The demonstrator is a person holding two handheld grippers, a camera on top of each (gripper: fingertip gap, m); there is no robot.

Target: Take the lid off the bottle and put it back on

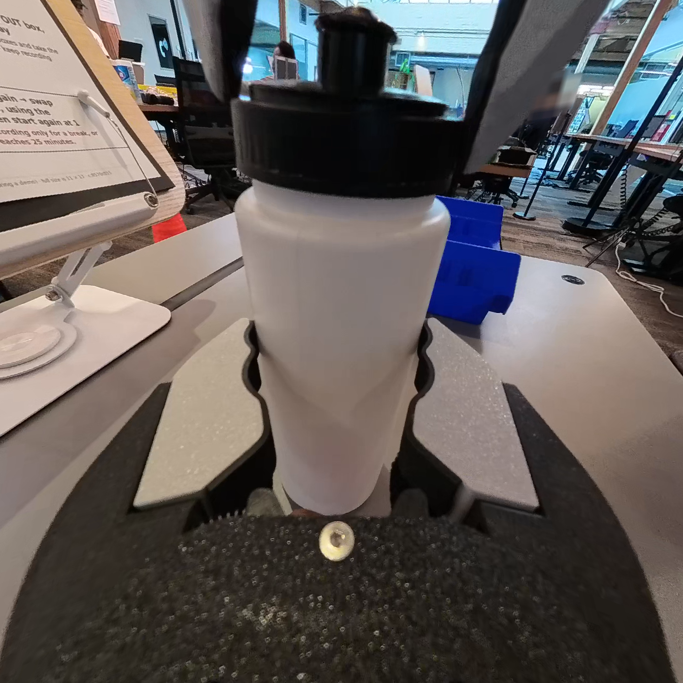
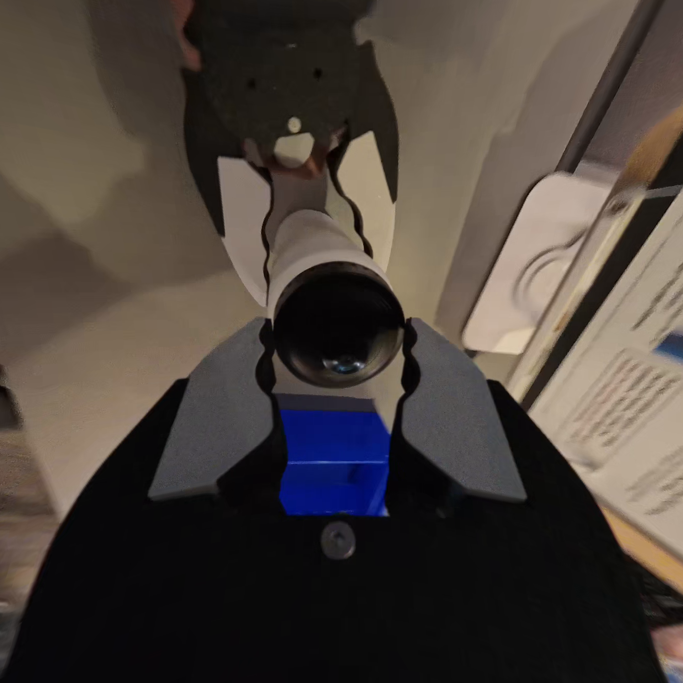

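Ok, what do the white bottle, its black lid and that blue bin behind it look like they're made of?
Bottle: probably soft plastic, milky white and slightly translucent, with a matte, smooth wall and a faint mould seam.
Lid: likely hard plastic, black with a slight sheen, fine ribs around its rim and a spout on top.
Blue bin: apparently rigid moulded plastic, saturated blue, fairly glossy, with sharp stepped edges.

left claw [image 1: 338, 354]: clamped on bottle [image 1: 342, 314] | right claw [image 2: 337, 351]: closed around lid [image 2: 338, 332]

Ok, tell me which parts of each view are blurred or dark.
Left wrist view: the black lid is motion-smeared, the white bottle sharper. Right wrist view: the whole frame is smeared, worst at the stand; the lid's top is near-black apart from one glint.
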